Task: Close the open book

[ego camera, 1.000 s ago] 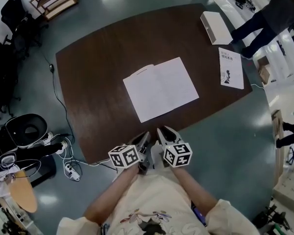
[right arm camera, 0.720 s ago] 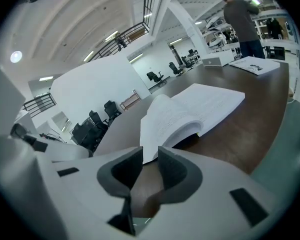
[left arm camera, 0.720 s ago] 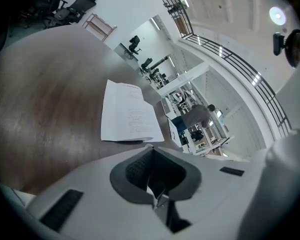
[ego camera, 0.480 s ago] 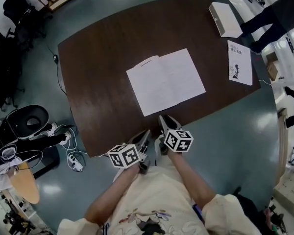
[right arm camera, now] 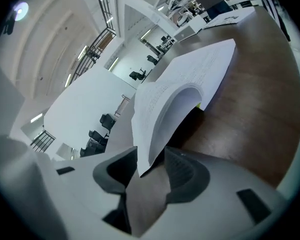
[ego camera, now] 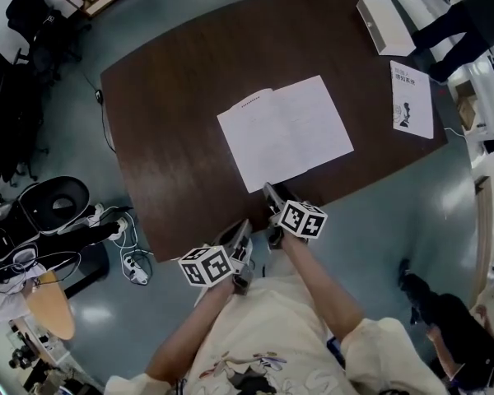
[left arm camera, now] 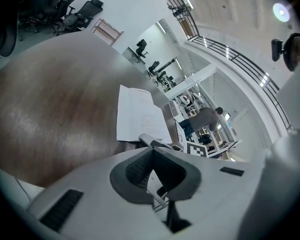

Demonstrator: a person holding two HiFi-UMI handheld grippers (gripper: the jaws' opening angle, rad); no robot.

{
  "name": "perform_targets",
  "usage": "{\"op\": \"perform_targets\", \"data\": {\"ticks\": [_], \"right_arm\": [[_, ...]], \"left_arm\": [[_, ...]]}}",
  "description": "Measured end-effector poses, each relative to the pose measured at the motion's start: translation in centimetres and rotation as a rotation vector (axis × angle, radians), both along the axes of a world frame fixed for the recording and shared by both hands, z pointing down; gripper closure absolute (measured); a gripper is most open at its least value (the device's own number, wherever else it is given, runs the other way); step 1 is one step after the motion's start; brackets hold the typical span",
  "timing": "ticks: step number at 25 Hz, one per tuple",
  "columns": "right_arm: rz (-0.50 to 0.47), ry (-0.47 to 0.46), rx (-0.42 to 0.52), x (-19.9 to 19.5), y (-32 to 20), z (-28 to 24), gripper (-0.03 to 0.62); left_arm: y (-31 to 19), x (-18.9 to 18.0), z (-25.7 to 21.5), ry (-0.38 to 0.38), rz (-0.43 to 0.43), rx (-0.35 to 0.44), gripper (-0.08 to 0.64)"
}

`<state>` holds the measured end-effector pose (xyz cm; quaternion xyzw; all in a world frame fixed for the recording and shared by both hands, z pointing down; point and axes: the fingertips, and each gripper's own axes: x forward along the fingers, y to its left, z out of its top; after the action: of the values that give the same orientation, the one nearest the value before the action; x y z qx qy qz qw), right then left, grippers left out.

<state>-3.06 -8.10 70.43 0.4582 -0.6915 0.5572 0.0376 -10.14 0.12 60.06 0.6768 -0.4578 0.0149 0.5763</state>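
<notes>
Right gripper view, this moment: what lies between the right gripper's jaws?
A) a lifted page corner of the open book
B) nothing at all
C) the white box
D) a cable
A: the right gripper has just been opening its jaws, which stand apart with a curled-up page corner of the open book between them.

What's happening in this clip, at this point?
A person holding a gripper in each hand is working at an open book lying on a dark wooden table. The right gripper is at the book's near edge; its jaws have just been opening, and a curled-up page corner stands between them, not pinched. The left gripper is shut on nothing, beside it near the table's edge. The book is not yet closed.
</notes>
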Motion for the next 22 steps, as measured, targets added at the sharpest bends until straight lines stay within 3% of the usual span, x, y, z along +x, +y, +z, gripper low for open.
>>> {"op": "perform_targets", "data": {"ticks": [10,12,18,22], "right_arm": [[0.173,-0.132,-0.131,0.2,-0.5,1.0,0.433],[0.183,-0.149,-0.136,0.1,-0.4,0.9,0.440],[0.216,-0.208,-0.106,0.8,-0.3,-0.2,0.546],[0.247,-0.291,-0.081,1.3,-0.4,-1.4,0.561]], "left_arm": [[0.7,-1.9,0.1,-0.012,-0.045,-0.007,0.555],[0.8,-1.9,0.0,-0.010,-0.042,-0.005,0.555],[0.8,-2.0,-0.1,-0.012,-0.033,-0.003,0.555],[0.8,-1.9,0.0,-0.012,-0.031,-0.004,0.555]]}}
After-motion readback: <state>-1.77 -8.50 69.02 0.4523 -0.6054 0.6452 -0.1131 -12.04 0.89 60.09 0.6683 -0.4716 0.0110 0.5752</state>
